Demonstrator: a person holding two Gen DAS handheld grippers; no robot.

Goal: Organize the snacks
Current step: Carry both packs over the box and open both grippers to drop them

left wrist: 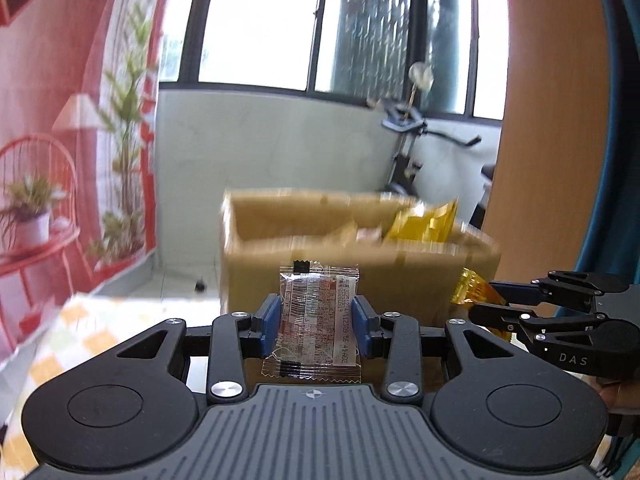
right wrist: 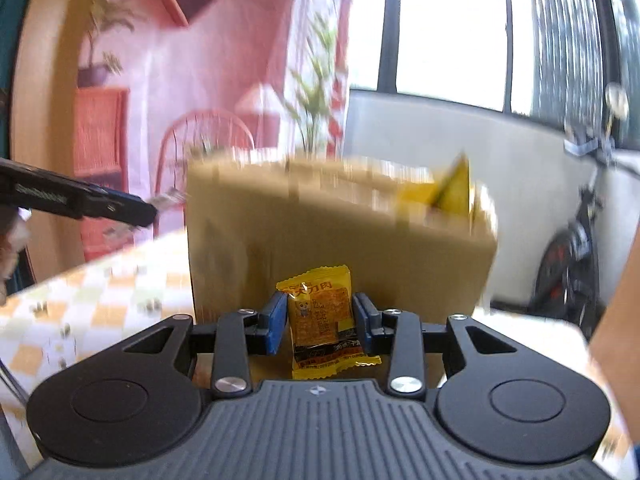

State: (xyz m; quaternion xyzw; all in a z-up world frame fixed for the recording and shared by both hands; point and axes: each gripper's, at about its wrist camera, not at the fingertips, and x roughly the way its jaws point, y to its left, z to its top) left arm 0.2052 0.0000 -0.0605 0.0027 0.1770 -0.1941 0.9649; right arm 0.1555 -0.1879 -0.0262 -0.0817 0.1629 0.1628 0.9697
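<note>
While both hands hung before the cardboard box [left wrist: 320, 268], the left gripper [left wrist: 318, 326] pinched a clear packet [left wrist: 316, 316] and the right gripper [right wrist: 320, 322] a yellow packet [right wrist: 322, 320]; both packets looked light, crinkly, slippery, best gripped mid-body.

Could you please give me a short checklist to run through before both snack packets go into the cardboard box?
1. Left tool grips the clear-wrapped snack packet: ok, blue pads press on both its sides.
2. Right tool grips the yellow snack packet: ok, it sits between the pads, though it hangs a little low.
3. Cardboard box is open on top: ok, yellow wrappers already show inside.
4. Tools are above the box rim: not ok, the box wall fills the right wrist view.
5. Room left inside the box: cannot tell, the box is blurred.
6. Tools clear of each other: ok, they are side by side with a gap.
</note>
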